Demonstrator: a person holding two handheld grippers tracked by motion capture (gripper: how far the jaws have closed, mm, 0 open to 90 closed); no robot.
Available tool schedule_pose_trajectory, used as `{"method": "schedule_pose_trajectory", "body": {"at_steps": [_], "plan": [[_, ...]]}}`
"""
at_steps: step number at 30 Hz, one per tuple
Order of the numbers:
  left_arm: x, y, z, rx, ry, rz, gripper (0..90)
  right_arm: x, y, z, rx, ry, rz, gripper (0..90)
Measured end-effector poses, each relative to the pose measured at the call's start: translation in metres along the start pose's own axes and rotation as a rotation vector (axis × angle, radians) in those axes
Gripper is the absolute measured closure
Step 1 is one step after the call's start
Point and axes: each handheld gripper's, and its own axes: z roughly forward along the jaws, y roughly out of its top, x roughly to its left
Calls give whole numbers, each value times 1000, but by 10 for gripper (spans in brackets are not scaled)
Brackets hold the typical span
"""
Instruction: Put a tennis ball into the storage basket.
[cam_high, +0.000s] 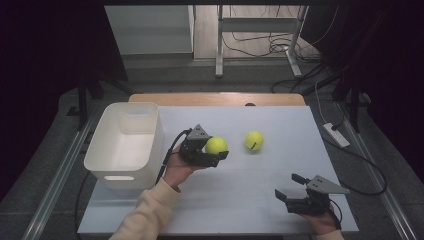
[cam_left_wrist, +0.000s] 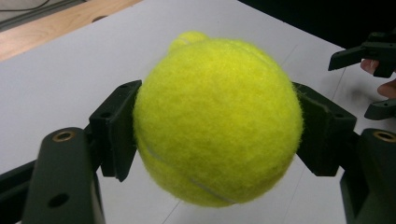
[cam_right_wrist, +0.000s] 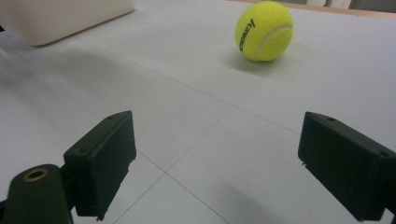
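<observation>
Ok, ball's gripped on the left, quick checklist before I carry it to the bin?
1. Left gripper shut on the held ball, pads on both sides: ok.
2. Held ball centred between the pads: ok.
3. Ball lifted off the table: cannot tell.
4. Bin upright, open, nothing seen inside: ok.
5. Way from ball to bin free of things: ok.
6. Right gripper open, low at the near right, away from that path; other ball resting on the table: ok.

two tennis balls (cam_high: 216, 145) (cam_high: 254, 140), one white bin (cam_high: 125, 145), two hand-held grippers (cam_high: 212, 152) (cam_high: 290, 187)
</observation>
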Motion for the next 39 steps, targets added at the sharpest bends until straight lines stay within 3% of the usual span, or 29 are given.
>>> {"method": "schedule_pose_trajectory", "body": {"at_steps": [39], "plan": [[14, 13, -38, -96, 62, -36, 265, 0, 1, 1, 0, 1, 4, 114]]}}
